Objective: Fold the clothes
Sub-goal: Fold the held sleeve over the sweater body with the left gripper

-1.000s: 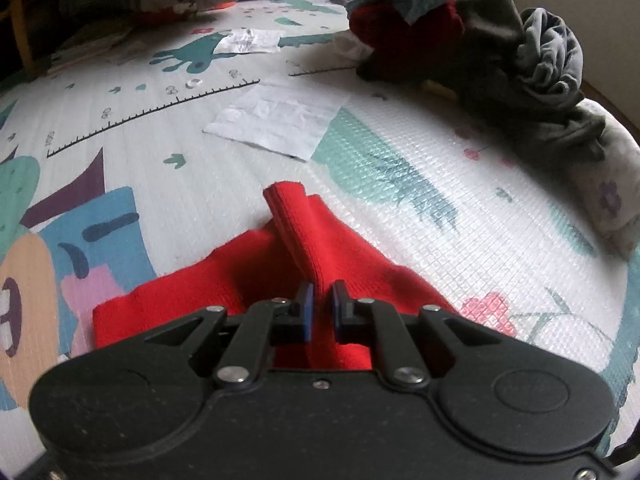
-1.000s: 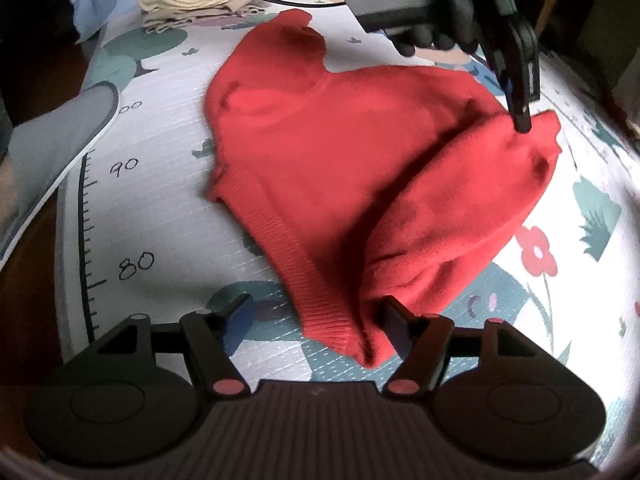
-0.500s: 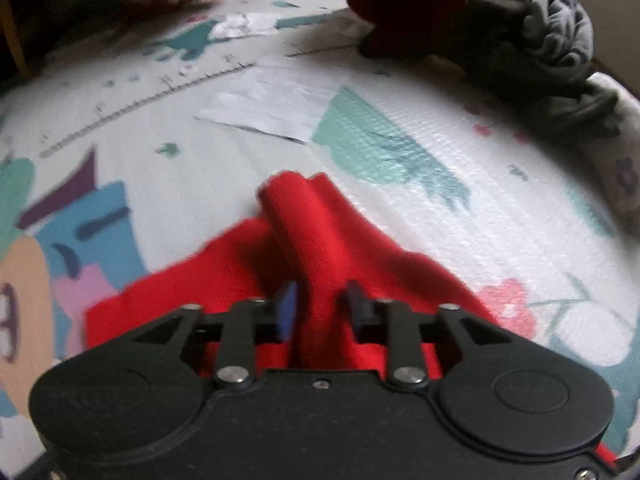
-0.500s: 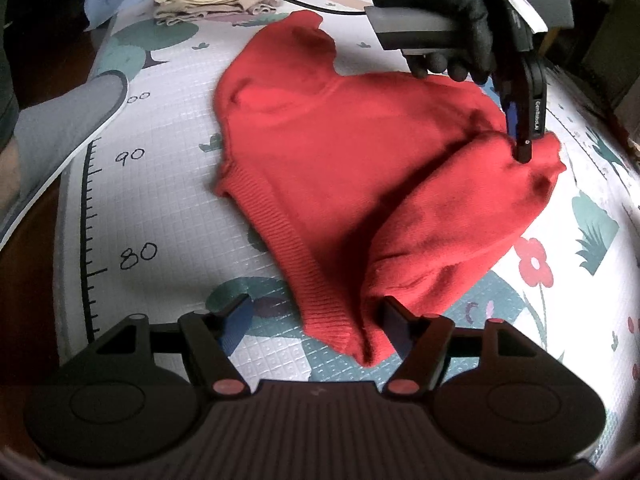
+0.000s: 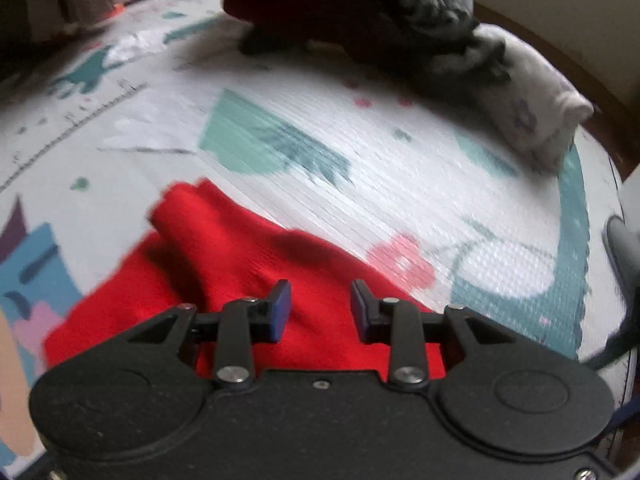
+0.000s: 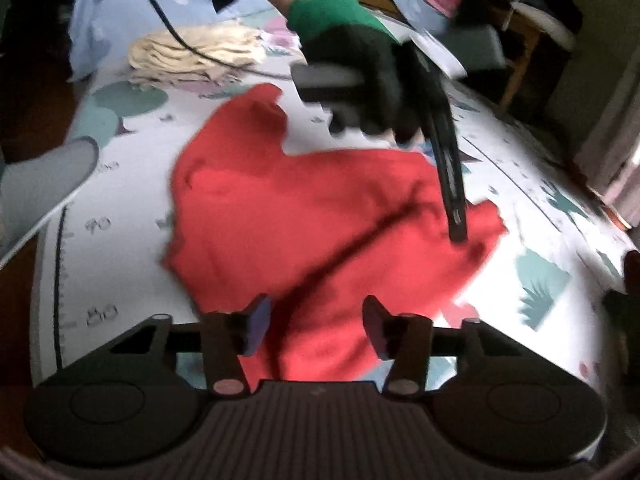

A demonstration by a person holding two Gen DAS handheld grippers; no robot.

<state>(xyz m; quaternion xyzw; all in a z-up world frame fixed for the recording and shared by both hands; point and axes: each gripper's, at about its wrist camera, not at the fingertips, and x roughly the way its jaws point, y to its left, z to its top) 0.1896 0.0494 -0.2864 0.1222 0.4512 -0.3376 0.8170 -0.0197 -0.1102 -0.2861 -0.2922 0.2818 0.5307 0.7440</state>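
Since a second ago the left gripper [image 5: 319, 309] has let go of the raised fold of the red sweater [image 6: 320, 216]; its blue pads now stand apart above the cloth with nothing pinched between them, and the fold has sunk flatter. The right gripper [image 6: 316, 326], which stood wide over the hem, is closing, with the near hem of the sweater between its fingers; the pads do not yet press on the cloth.

Largest in view is the play mat [image 5: 400, 168], white with a printed ruler, green trees and pink flowers, which carries everything. On it the red sweater lies spread out, one sleeve pointing to the far side and the right part doubled over the body, with a dark shadow line running across it. In the left wrist view a heap of unfolded clothes [image 5: 420, 20], dark red and grey, sits at the far edge of the mat, with a pale flowered piece [image 5: 536, 120] just right of it. In the right wrist view a folded cream garment [image 6: 200, 54] lies at the far left, well apart from the sweater. A grey slipper [image 6: 48, 176] rests at the left edge. The person's left hand [image 6: 360, 76], in a black glove with a green cuff, holds the left gripper's handle above the sweater's far right corner.
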